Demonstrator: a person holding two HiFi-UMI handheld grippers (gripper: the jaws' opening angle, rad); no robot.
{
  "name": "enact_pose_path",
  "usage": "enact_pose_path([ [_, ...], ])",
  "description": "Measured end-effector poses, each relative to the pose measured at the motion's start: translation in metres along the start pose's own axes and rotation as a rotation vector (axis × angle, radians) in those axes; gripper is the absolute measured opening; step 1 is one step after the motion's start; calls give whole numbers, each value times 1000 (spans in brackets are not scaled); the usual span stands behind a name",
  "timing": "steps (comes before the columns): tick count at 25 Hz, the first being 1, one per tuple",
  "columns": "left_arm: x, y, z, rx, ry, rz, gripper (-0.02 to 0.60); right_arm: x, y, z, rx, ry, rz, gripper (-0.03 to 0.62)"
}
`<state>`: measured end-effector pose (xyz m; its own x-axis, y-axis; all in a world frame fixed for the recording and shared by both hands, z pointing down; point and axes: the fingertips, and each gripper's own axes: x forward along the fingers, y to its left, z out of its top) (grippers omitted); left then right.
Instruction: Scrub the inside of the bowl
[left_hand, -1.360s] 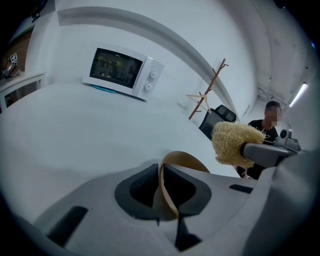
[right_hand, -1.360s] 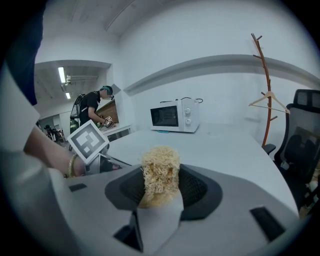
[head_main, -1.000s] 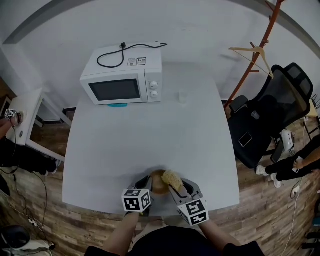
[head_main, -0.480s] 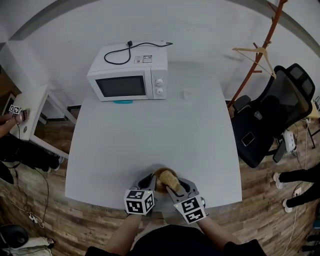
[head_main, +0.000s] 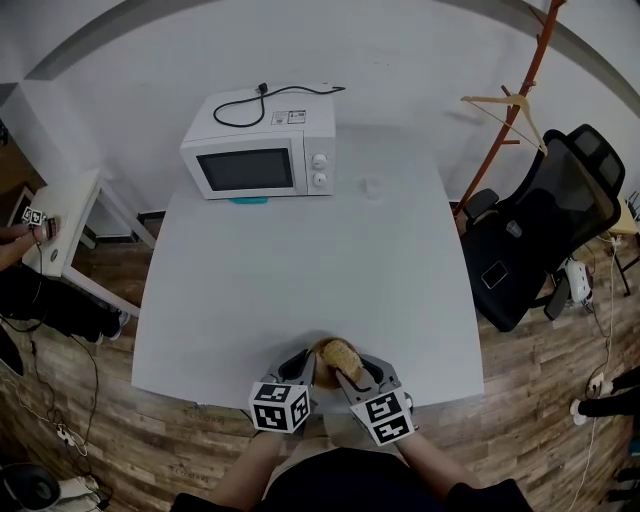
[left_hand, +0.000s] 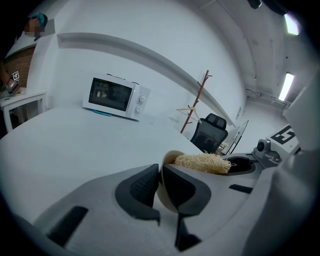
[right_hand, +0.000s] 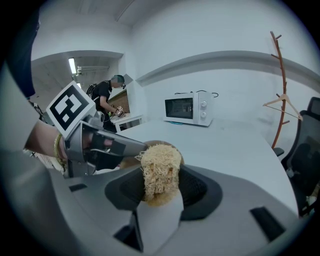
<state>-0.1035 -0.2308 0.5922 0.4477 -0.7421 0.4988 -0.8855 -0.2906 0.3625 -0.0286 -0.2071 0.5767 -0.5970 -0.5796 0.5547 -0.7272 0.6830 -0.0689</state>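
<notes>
Showing the bowl at the near edge of the white desk, directly in front of the person. The left gripper is clenched on the bowl's wall, with one pad outside and one inside, and the tan rim rises just above the jaws. The right gripper is clamped on a straw-coloured fibrous scrubber, whose upper half stands proud of the pads. In the head view the scrubber lies over the bowl's mouth, between the two grippers; the right gripper view shows the bowl's rim just behind it. Whether the scrubber presses on the inner surface cannot be told. The two grippers are close together, their marker cubes side by side at the desk's edge. At the far end of the desk stands a white microwave with its cord coiled on top. Beside the desk at the right are a black office chair and an orange coat stand.
</notes>
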Motion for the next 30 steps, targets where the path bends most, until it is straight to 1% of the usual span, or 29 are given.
enact_pose_path([
  [7,-13,-11,-5,-3,-20,-17,40,-4,16,-3,-54,14,9,179],
  [11,-21,-15,-9,-6,-26,-25,40,-5,28,-7,-75,32,37,179],
  [15,-30,-19,-12,3,-40,-19,41,-10,37,-8,-130,64,66,179],
  [20,-40,-21,-17,9,-56,-15,41,-16,48,-15,-131,72,108,178],
  [23,-44,-23,-20,14,-63,-11,41,-20,55,-21,-113,79,132,178],
  [27,-46,-27,-20,31,-66,-16,41,-30,64,-29,-149,98,170,178],
  [30,-47,-34,-24,47,-61,-23,41,-36,64,-35,-153,103,167,178],
])
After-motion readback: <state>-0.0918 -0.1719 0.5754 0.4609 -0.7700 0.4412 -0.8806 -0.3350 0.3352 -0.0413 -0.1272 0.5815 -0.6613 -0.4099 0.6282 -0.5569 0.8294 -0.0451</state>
